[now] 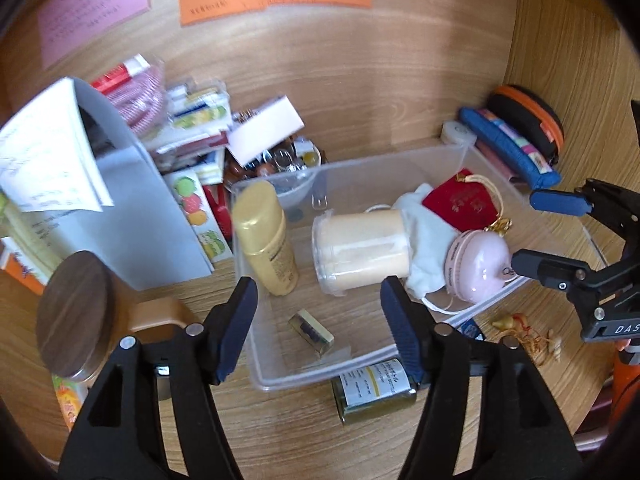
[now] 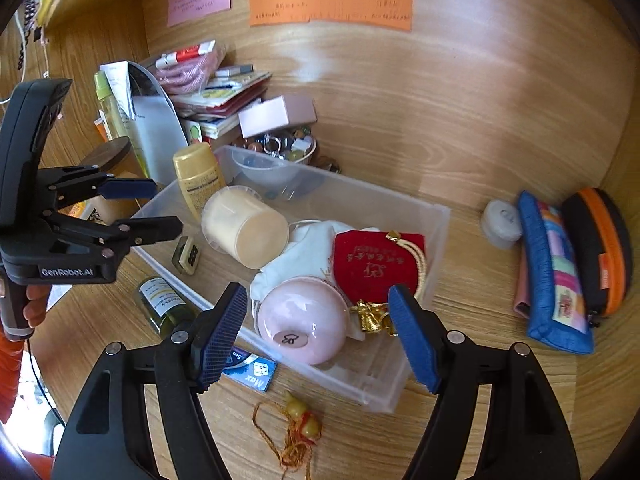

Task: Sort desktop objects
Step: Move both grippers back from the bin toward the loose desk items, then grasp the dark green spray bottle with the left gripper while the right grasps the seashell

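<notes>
Our left gripper (image 1: 320, 320) stands wide open and holds nothing; its blue pads straddle the near-left part of the clear plastic bin (image 1: 452, 152). Our right gripper (image 2: 318, 332) is likewise wide open and empty, above the bin's near end, with the pink round case (image 2: 300, 320) between its pads but not touched.

Inside the bin lie a yellow bottle (image 1: 266, 240), a cream jar (image 1: 360, 252) on its side, a white cloth (image 1: 430, 240), a red pouch (image 2: 376, 264) with a gold tassel, and a small gold-edged block (image 1: 312, 332).

On the wooden desk (image 2: 480, 400), just beside the bin, lie a green glass bottle (image 1: 376, 390), a blue packet (image 2: 250, 368), and a bead charm on orange cord (image 2: 300, 424). A blue pencil case (image 2: 556, 272) stands well apart at right.
</notes>
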Available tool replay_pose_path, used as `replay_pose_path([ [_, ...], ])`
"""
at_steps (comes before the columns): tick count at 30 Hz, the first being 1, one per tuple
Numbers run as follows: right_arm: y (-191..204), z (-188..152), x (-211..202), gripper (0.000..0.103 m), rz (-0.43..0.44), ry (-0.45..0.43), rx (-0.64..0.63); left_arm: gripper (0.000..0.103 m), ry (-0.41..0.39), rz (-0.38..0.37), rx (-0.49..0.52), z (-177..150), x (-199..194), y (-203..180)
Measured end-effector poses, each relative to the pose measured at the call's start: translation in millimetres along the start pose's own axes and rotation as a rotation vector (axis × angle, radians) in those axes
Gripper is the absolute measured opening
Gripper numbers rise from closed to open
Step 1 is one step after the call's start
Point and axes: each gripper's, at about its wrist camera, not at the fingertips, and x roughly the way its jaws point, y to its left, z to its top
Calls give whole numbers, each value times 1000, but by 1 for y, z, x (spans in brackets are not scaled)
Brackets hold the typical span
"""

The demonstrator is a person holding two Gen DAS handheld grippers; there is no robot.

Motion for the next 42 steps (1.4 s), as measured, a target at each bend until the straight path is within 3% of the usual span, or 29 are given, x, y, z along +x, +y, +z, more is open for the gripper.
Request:
replay_pose_path([
  [17,25,-36,-51,70,-105,-70,-55,91,-112,71,-37,-36,-44,-11],
  [27,23,-73,-55,70,-138,-56,-3,91,-61,44,-54,-63,-29,-21],
  [42,5,-136,-39,67,-146,54,68,91,36,18,-81,-81,12,-29],
])
